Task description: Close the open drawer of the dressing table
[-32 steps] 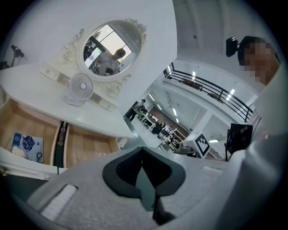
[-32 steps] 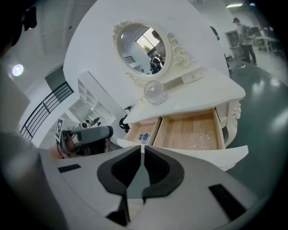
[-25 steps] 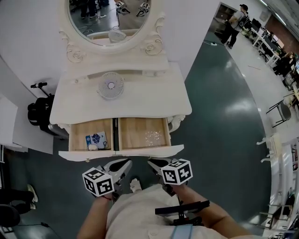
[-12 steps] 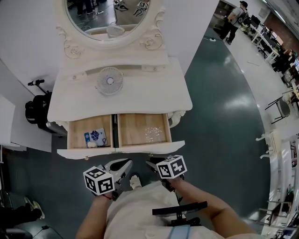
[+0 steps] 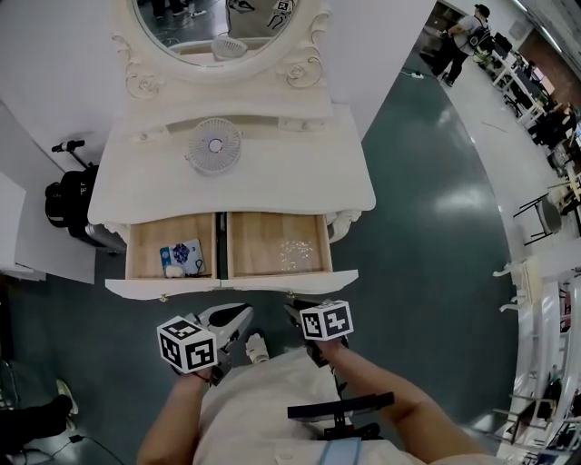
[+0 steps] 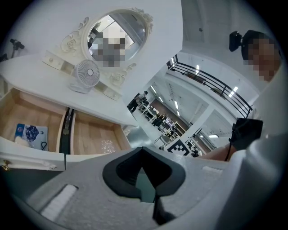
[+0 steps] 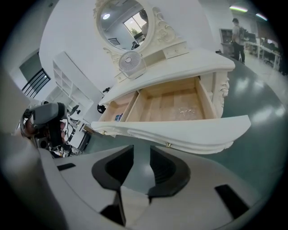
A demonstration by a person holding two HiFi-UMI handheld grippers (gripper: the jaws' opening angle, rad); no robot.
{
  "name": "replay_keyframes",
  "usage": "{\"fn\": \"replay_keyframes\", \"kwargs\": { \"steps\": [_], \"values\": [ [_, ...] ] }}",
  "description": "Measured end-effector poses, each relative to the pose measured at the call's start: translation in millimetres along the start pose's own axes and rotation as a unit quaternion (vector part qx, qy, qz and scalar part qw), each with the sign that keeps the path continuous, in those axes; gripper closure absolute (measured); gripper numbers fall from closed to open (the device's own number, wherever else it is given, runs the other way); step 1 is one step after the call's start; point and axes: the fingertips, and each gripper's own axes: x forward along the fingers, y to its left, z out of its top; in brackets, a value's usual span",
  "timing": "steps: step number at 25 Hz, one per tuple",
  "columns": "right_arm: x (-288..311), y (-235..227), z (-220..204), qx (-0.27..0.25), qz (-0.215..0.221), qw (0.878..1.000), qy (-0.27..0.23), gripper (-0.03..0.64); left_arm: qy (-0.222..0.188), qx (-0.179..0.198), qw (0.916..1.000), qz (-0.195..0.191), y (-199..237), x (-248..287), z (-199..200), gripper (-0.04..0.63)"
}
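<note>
The white dressing table [image 5: 272, 186] has its wide drawer [image 5: 231, 283] pulled out, showing two wooden compartments. A blue packet [image 5: 186, 257] lies in the left one and a small clear item [image 5: 295, 252] in the right one. Both grippers hang just in front of the drawer front, apart from it. My left gripper [image 5: 243, 313] [image 6: 143, 150] has its tips together and holds nothing. My right gripper [image 5: 292, 311] [image 7: 141, 150] is open. Its jaws have just been opening, with only floor between them. It points up at the drawer front [image 7: 180, 132] and a small brass knob [image 7: 168, 144].
A small white fan [image 5: 214, 145] stands on the tabletop below the oval mirror [image 5: 227, 27]. A black bag [image 5: 68, 204] sits on the floor left of the table. A chair [image 5: 545, 213] is at the right and people [image 5: 463, 32] stand far back.
My right gripper has sunk lower in front of the drawer, and its marker cube looks smaller. The left gripper has hardly moved. The drawer stays open.
</note>
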Motion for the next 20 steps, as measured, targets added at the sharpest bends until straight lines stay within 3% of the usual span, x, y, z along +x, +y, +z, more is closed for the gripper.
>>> {"fn": "replay_keyframes", "kwargs": {
  "steps": [20],
  "values": [
    [51,-45,-23,0.055,-0.047,0.997,0.037,0.463,0.03,-0.02,0.9993,0.005,16,11,-17,0.586]
  ]
}}
